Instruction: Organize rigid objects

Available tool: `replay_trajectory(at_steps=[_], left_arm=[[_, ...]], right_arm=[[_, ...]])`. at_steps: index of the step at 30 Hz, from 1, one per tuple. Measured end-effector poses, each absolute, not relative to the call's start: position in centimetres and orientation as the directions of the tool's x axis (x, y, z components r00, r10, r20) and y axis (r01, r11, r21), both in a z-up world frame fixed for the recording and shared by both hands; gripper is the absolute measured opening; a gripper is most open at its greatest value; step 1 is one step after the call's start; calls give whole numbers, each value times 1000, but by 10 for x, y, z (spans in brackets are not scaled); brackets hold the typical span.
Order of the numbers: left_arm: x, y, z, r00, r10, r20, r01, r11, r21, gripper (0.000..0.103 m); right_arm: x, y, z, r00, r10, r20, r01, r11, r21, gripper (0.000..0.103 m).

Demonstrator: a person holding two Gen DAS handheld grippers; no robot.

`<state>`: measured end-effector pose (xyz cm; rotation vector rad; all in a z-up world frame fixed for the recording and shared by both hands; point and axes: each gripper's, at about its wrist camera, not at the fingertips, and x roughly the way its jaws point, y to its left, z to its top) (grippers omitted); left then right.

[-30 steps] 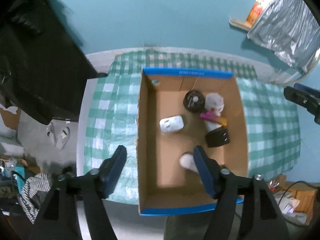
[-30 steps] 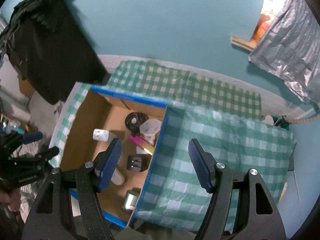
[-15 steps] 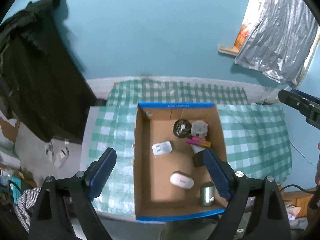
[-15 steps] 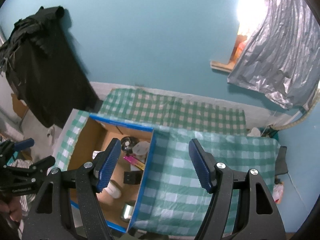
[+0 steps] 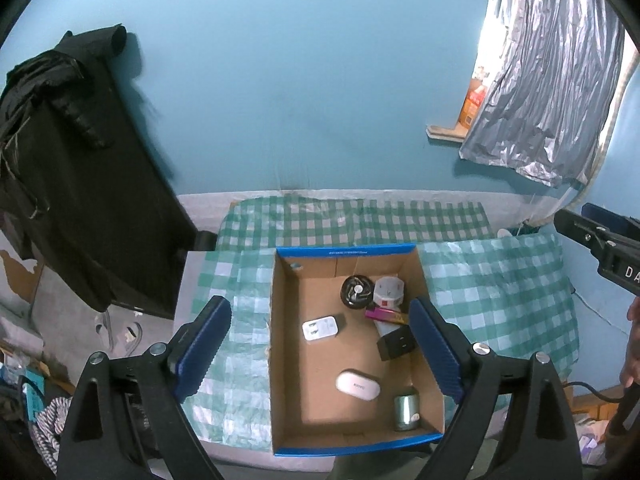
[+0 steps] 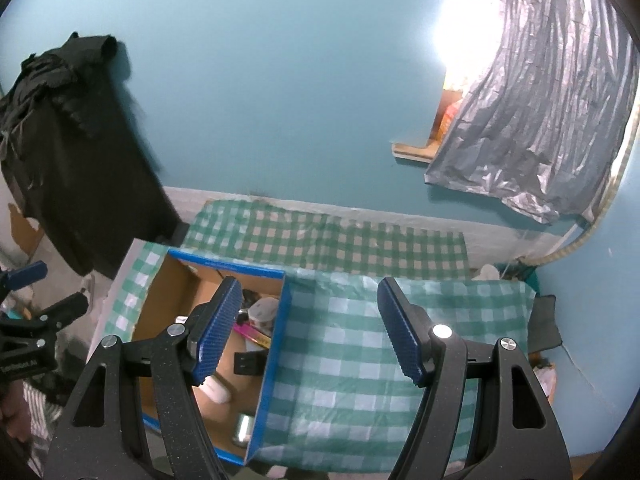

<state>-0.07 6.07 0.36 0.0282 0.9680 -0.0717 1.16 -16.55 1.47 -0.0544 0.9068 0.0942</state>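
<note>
A blue-rimmed cardboard box stands on the green checked tablecloth. In it lie a white oval case, a white charger, a black round item, a clear cup, a pink and yellow bar, a black block and a small metal can. My left gripper is open and empty, high above the box. My right gripper is open and empty, high above the cloth, just right of the box.
A teal wall stands behind the table. A black garment hangs at the left. A silver foil sheet covers a window at the right, with a wooden ledge under it. Clutter lies on the floor at both sides.
Both grippers have risen well away from the table, so the box looks smaller. The left gripper's fingers have opened wider. The objects in the box have not moved.
</note>
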Motion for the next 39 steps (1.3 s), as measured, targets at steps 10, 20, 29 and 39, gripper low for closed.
replay_trajectory(at_steps=[10,20,29,39], left_arm=[[-3,63,17,592,-44,-804,57,998,-13,92],[-3,60,16,584,-25,-812,44,999,1,92],[-2,57,14,580,-17,-814,52,999,16,92],[-2,52,14,581,-13,-814,69,997,33,92]], right_arm=[[9,-174,22,622,44,-782,-86,996,-12,70],[9,-176,23,622,46,-782,-87,996,-11,70],[9,-177,23,620,46,-783,-86,996,-10,70],[10,-180,23,620,45,-783,-85,996,-10,70]])
